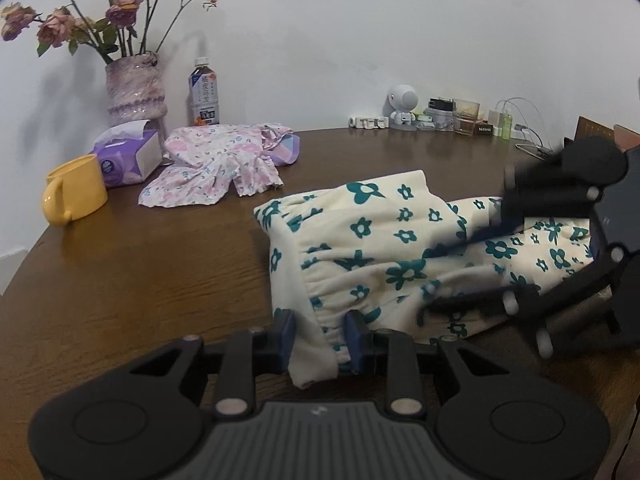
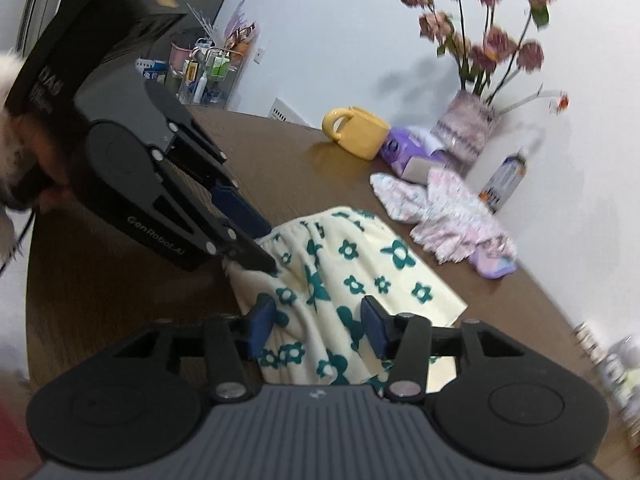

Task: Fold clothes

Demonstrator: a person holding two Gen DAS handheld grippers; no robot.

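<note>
**Two grippers work a flowered garment at table's near edge**

The left gripper is clamped on the elastic waistband of the cream, teal-flowered garment, lifted off the brown table near its front edge. The right gripper, fingers apart, straddles the cloth. A pink floral garment, yellow mug and tissue box sit toward the far left corner.

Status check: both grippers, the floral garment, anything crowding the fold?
Left gripper shut on cream floral garment waistband. Right gripper open, straddling it. Pink garment and yellow mug lie apart, beyond.
</note>
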